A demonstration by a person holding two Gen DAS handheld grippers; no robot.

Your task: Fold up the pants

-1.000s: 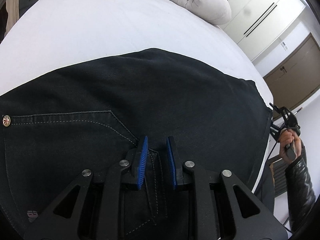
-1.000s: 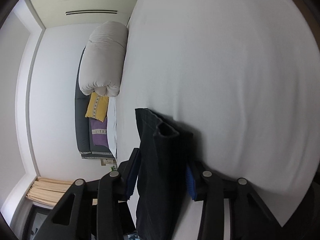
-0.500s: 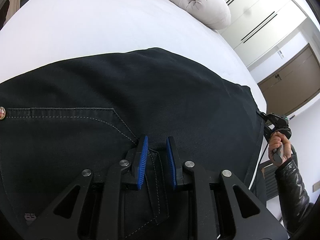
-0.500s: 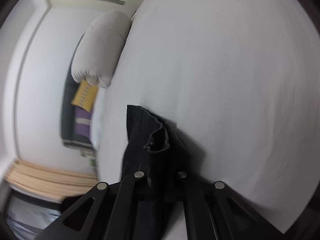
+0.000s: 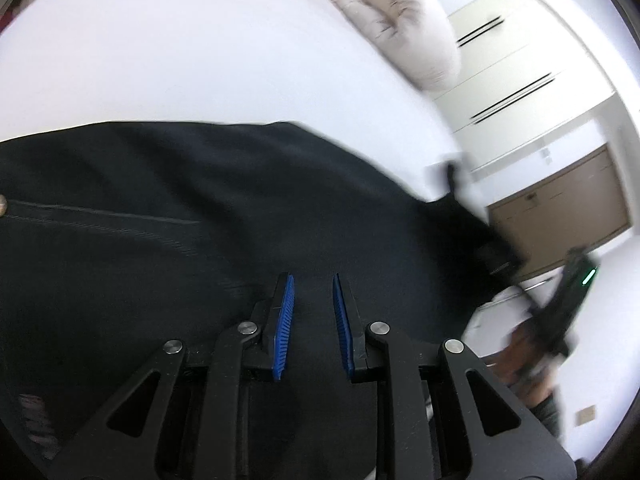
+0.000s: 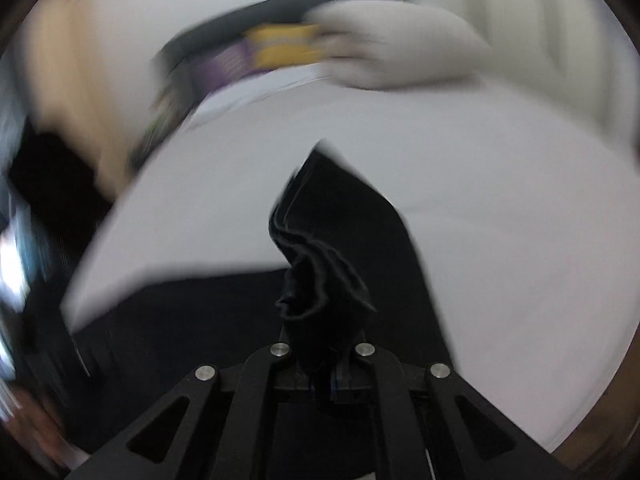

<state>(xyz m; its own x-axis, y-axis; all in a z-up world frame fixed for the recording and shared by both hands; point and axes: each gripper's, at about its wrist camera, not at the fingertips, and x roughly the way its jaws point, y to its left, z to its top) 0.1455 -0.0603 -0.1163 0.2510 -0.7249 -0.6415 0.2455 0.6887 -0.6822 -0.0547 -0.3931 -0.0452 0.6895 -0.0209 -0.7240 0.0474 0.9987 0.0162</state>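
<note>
Black pants (image 5: 208, 216) lie spread across a white bed, waist and pocket stitching at the left. My left gripper (image 5: 313, 284) hovers over the seat area, its blue pads apart with nothing between them. My right gripper (image 6: 322, 360) is shut on the bunched leg hems of the pants (image 6: 320, 248) and holds them lifted above the bed. It also shows at the right of the left wrist view (image 5: 568, 304), blurred, with the leg end (image 5: 472, 232) rising toward it.
The white bed (image 5: 192, 48) extends beyond the pants. A beige rolled duvet (image 5: 400, 20) lies at its far end. White wardrobes (image 5: 516, 64) and a brown door (image 5: 560, 216) stand to the right. Yellow and purple cushions (image 6: 280, 48) lie at the headboard.
My right gripper closed on the leg hems, lifted them and swung round toward the head of the bed. My left gripper stayed over the seat, pads unchanged.
</note>
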